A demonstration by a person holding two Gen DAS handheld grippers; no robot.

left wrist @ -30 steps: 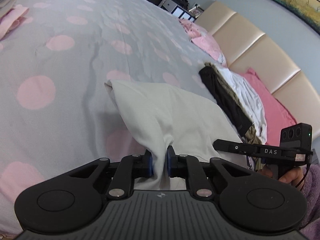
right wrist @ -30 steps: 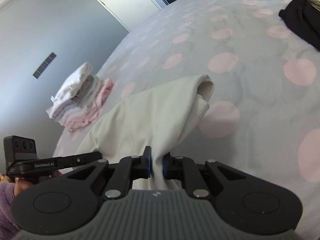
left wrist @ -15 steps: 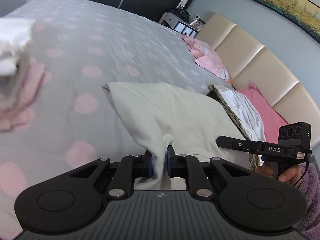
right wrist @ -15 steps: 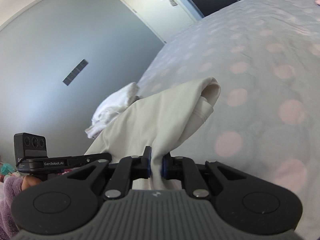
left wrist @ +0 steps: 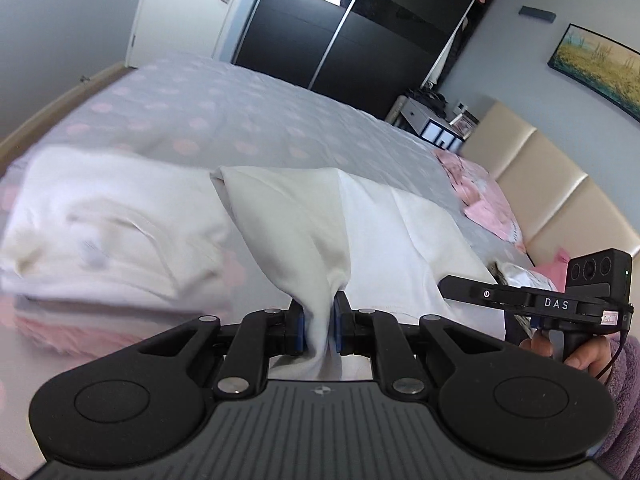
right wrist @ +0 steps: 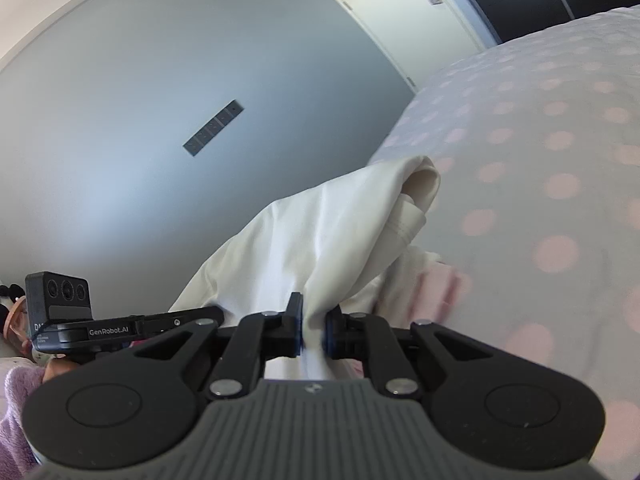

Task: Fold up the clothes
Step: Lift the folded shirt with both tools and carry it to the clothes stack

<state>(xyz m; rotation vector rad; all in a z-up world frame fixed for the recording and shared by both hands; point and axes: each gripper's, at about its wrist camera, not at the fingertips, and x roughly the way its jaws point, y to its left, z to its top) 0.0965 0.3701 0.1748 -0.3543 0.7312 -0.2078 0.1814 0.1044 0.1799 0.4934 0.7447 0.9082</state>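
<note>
The folded garment (left wrist: 304, 232) was lifted off the bed (left wrist: 248, 128), clamped by both tongs (left wrist: 319, 322) (right wrist: 313, 326), and swung toward the stack (left wrist: 100, 240) at nine o'clock; stacking looked next.

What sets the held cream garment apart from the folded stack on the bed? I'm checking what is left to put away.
The cream garment hangs bunched in the air, pinched by the left gripper and right gripper; the folded stack lies flat on the bed. The garment is one piece; the stack has pink layers beneath. Both are pale.
</note>
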